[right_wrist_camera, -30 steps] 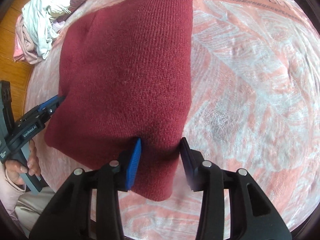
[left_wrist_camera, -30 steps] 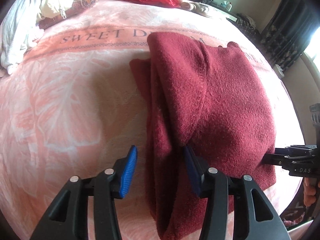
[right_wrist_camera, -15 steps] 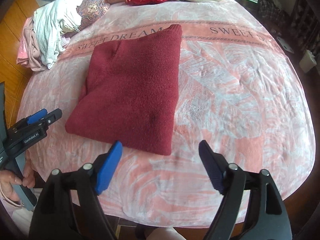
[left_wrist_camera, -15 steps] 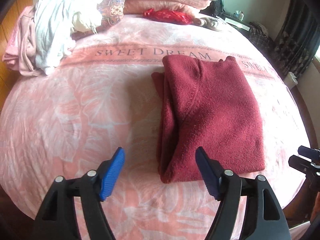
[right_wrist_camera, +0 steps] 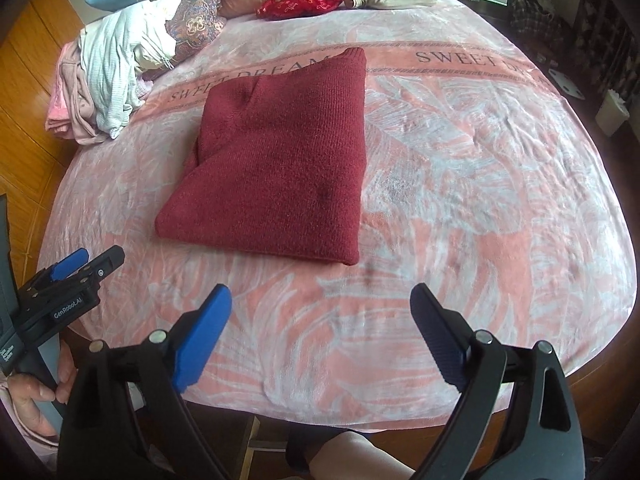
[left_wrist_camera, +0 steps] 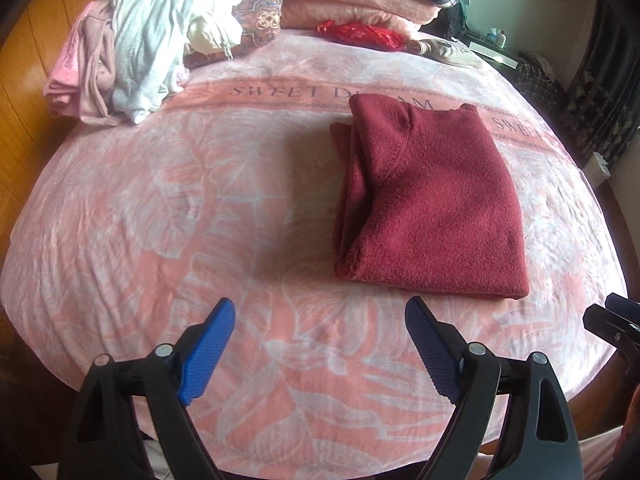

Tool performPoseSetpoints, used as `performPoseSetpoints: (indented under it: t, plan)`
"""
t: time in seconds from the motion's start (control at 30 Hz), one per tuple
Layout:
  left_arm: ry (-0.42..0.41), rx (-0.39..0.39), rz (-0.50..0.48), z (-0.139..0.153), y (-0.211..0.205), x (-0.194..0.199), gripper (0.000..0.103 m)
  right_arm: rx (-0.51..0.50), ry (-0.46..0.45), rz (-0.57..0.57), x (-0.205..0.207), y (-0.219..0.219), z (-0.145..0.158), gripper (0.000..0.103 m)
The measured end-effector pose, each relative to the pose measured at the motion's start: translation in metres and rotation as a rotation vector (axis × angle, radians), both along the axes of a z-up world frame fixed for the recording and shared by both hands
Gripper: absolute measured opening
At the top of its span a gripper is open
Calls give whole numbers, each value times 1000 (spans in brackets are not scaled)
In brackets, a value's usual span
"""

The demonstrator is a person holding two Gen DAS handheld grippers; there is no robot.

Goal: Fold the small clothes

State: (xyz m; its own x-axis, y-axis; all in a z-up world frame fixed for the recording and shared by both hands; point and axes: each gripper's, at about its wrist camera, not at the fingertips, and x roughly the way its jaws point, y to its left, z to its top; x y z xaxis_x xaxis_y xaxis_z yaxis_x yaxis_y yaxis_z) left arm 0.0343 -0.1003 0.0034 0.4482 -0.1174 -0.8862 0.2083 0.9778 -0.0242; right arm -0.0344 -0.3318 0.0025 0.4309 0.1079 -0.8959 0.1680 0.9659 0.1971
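A dark red knitted sweater (left_wrist_camera: 432,208) (right_wrist_camera: 280,168) lies folded into a rough rectangle on the pink "SWEET DREAM" blanket (left_wrist_camera: 160,220) (right_wrist_camera: 480,200). My left gripper (left_wrist_camera: 320,312) hovers above the blanket just short of the sweater's near left corner. Its jaws are opening, with nothing between them. My right gripper (right_wrist_camera: 320,294) hangs off the sweater's near right corner, its jaws also opening and holding nothing. In the right wrist view the left gripper (right_wrist_camera: 76,268) shows at the left edge, with a person's hand (right_wrist_camera: 28,392) on its grip.
A heap of pale and pink clothes (left_wrist_camera: 152,40) (right_wrist_camera: 108,76) sits at the far left of the bed. Folded pink blankets (left_wrist_camera: 352,4), patterned pillows and a red pouch (left_wrist_camera: 360,34) line the back. The bed's near edge drops off just below both grippers.
Both grippers have let go of the sweater's near edge, opened wide, and pulled back and upward. The sweater stays folded on the blanket.
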Motion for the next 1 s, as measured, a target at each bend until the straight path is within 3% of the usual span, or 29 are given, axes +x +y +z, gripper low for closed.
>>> performPoseSetpoints:
  t: [1.0]
  plan:
    - [-83, 28, -68, 13, -18, -9, 88, -54, 1, 57, 1, 19, -4, 92]
